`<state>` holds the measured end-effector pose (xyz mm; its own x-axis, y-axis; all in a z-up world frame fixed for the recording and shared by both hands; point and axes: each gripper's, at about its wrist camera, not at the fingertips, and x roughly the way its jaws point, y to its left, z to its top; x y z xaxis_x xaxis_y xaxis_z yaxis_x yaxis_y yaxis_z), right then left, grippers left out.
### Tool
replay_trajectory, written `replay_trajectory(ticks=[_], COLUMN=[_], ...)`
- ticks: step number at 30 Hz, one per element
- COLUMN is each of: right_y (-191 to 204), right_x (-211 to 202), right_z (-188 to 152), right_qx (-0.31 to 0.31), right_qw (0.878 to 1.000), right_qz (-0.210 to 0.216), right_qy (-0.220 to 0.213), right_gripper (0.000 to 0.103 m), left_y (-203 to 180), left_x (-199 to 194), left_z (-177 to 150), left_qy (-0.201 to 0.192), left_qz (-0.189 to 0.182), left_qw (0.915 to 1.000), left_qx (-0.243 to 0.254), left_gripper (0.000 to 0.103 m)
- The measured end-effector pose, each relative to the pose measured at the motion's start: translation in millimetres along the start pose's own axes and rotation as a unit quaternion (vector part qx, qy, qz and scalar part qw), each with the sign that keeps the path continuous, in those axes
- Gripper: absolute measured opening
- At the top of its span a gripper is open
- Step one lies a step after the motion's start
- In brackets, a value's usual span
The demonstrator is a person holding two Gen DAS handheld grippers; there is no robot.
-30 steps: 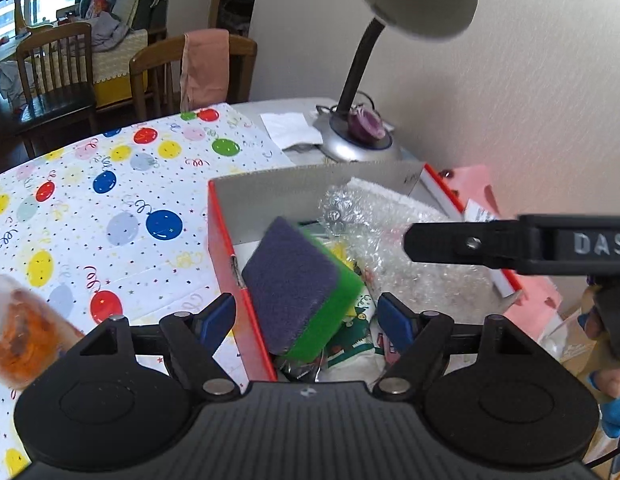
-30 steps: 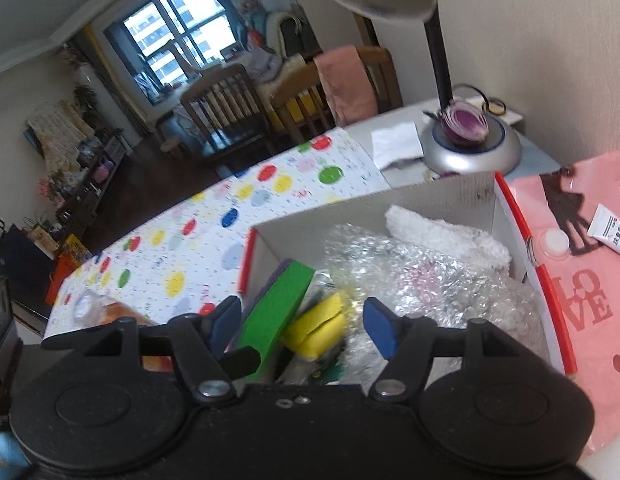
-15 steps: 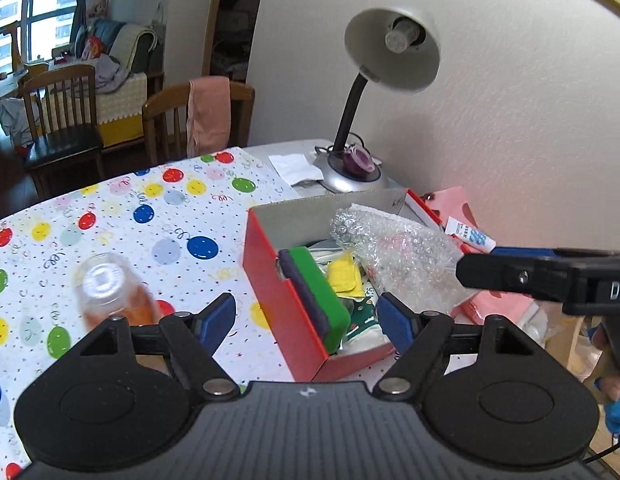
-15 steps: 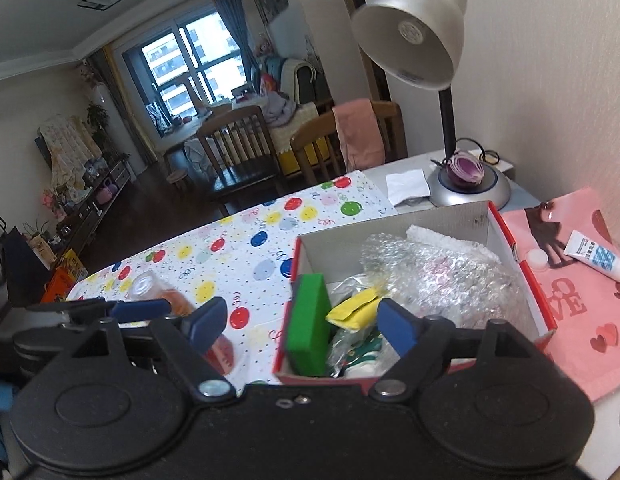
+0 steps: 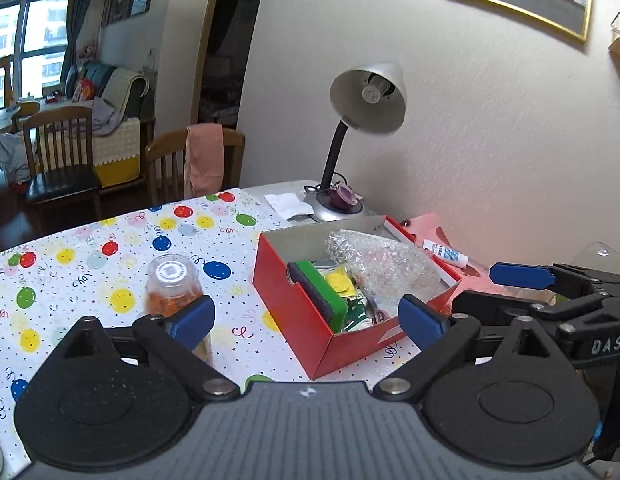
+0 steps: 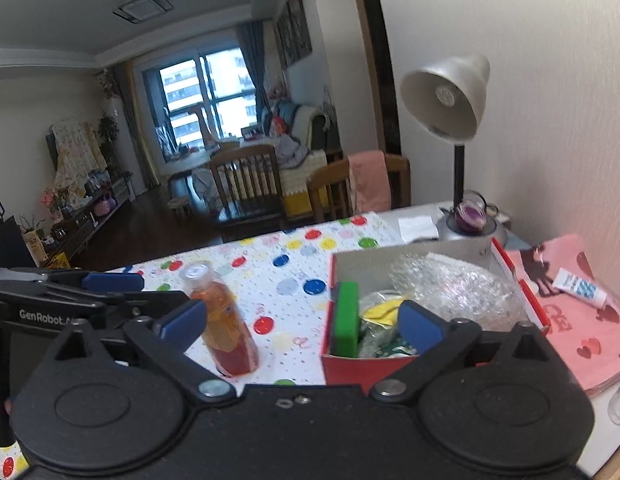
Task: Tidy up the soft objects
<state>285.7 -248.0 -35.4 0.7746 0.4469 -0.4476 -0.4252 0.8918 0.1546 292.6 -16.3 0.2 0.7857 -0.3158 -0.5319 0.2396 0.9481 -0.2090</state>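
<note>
A red cardboard box stands on the dotted tablecloth. Inside it, a green sponge with a dark scouring side stands on edge against the left wall. Next to the sponge lie a yellow soft piece and crumpled bubble wrap. My left gripper hangs back from the box, its jaws opening with nothing between them. My right gripper is likewise drawn back, jaws opening and empty. In the right wrist view I see the box, the sponge and the bubble wrap.
A bottle of orange liquid stands on the cloth left of the box. Behind the box are a desk lamp and the wall. A white tube lies on pink paper to the right. Wooden chairs stand beyond the table.
Both grippers have pulled back and up from the box, and their jaws have spread wider. The sponge left the left jaws and now stands in the box; the yellow piece lies inside.
</note>
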Motion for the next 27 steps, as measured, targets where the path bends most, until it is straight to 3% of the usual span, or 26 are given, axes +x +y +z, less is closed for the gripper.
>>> replay_trajectory(ticks=[6,27], right_y=[21.7,46.2], right_x=[-11.1,-32.0], right_z=[-10.9,-35.9], right_qx=[-0.004,0.014], right_qw=[1.0,0.999], right_qz=[-0.005,-0.006], right_qy=[-0.028,-0.036], right_gripper=[0.103,0.103], left_y=[2.5,-3.8], left_x=[-24.0,-66.6], left_z=[-13.0,-35.3], left_qy=[-0.014,-0.039], left_qz=[0.009,0.013], left_qw=[0.9997,0.9985], left_qx=[0.015,0.037], left_gripper=[0.102,0.103])
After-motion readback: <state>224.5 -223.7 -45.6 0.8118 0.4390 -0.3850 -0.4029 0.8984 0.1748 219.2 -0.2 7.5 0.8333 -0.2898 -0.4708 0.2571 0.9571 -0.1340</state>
